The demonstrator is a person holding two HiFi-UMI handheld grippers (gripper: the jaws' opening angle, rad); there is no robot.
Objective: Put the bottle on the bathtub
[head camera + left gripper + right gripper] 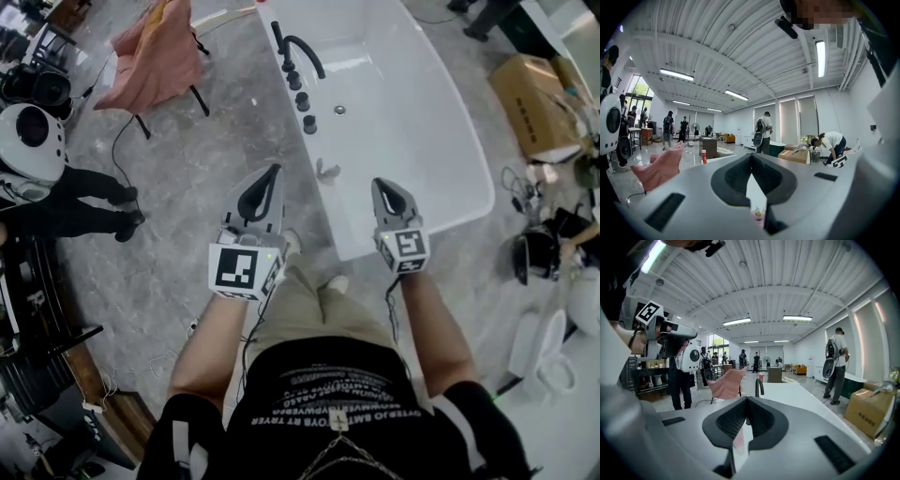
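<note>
Grey floor just beside the white bathtub carries what may be the bottle, too small to be sure, so the left gripper and right gripper hover short of it, jaws clenched empty, apparently ahead of any pickup.
</note>
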